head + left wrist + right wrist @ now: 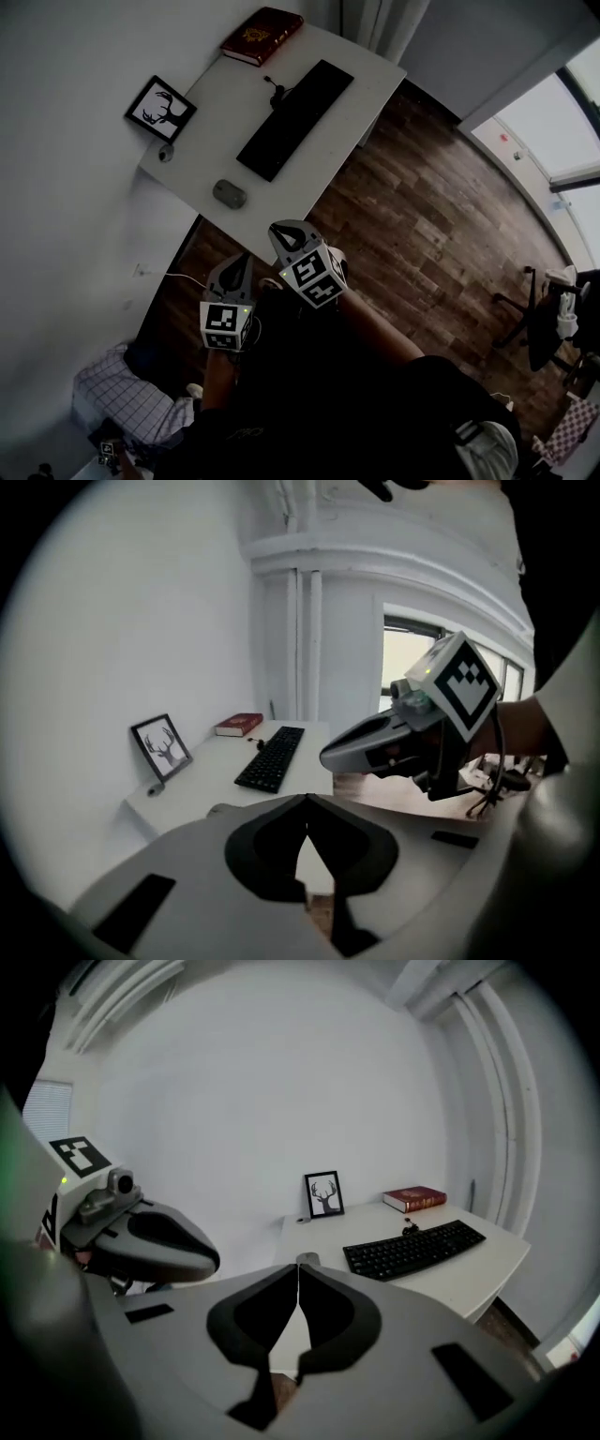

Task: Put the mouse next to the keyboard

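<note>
A grey mouse (229,194) lies on the white table (333,131) near its front edge, a little left of the near end of the black keyboard (295,117). Both grippers hover over the floor, short of the table. My left gripper (238,261) is shut and holds nothing; my right gripper (282,231) is shut and empty too, closer to the mouse. In the right gripper view the mouse (307,1259) peeks just over the closed jaws, with the keyboard (415,1248) to its right. The left gripper view shows the keyboard (272,758) ahead and only a sliver of the mouse (220,809).
A red book (262,35) lies at the table's far end. A framed deer picture (160,109) leans on the wall, with a small round object (166,154) beside it. A wood floor (422,216) runs to the right. A chair (548,319) stands at far right.
</note>
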`<state>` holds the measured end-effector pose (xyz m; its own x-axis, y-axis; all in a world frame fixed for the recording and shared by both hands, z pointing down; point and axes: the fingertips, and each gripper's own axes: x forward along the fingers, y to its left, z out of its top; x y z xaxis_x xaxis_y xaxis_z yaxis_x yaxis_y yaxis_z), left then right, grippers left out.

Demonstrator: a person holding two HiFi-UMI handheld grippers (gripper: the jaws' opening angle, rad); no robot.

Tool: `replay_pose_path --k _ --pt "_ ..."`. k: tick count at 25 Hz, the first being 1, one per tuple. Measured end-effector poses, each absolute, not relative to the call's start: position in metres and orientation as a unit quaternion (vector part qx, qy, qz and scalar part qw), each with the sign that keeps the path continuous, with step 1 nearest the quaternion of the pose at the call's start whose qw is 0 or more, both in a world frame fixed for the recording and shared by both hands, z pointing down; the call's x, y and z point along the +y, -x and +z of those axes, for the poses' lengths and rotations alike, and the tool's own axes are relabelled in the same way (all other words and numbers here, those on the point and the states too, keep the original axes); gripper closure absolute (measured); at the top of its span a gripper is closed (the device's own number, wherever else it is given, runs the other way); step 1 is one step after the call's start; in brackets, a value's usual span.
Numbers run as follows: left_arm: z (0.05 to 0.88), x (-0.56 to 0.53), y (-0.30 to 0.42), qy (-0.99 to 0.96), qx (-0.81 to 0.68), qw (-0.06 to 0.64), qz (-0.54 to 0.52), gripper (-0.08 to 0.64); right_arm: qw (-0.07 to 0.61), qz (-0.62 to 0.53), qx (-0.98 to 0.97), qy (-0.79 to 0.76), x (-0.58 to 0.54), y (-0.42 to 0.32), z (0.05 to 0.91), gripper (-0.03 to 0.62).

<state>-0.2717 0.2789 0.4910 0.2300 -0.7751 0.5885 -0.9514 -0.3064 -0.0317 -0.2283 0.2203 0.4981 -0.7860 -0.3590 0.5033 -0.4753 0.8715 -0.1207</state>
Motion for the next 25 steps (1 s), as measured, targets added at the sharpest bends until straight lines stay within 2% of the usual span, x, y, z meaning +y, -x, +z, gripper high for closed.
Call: replay_pose_path --k 5,11,16,17,18,19,20,21,25 --pt "0.487 0.245 0.307 -0.763 -0.531 0.106 0.352 0.557 0.308 0.131 -0.929 -0.157 0.225 0.248 0.532 0.571" --pt "0.522 0.202 0.365 -0.739 -0.366 -0.064 0.562 0.557 0.336 0.133 -0.92 -0.155 0.211 0.279 0.553 0.571" --pt "0.559 0.168 0.396 -0.755 -0.217 -0.108 0.609 0.545 0.349 0.131 -0.906 -0.202 0.173 0.306 0.554 0.567" --pt "0.565 0.161 0.402 -0.759 -0.192 -0.11 0.612 0.471 0.355 0.131 -0.901 -0.212 0.166 0.312 0.556 0.555" --pt "0.573 0.154 0.407 -0.761 -0.164 -0.105 0.619 0.38 0.363 0.135 -0.895 -0.22 0.158 0.318 0.561 0.489" --pt "0.582 0.149 0.411 -0.763 -0.133 -0.1 0.625 0.337 0.372 0.143 -0.889 -0.226 0.152 0.325 0.567 0.401" --pt "0.589 0.145 0.413 -0.765 -0.102 -0.1 0.628 0.313 0.381 0.15 -0.883 -0.23 0.147 0.332 0.573 0.352" --pt "0.596 0.142 0.415 -0.768 -0.074 -0.106 0.628 0.298 0.391 0.155 -0.877 -0.234 0.144 0.339 0.58 0.337" --pt "0.62 0.131 0.42 -0.77 0.024 -0.128 0.625 0.275 0.434 0.147 -0.858 -0.233 0.137 0.37 0.608 0.312"
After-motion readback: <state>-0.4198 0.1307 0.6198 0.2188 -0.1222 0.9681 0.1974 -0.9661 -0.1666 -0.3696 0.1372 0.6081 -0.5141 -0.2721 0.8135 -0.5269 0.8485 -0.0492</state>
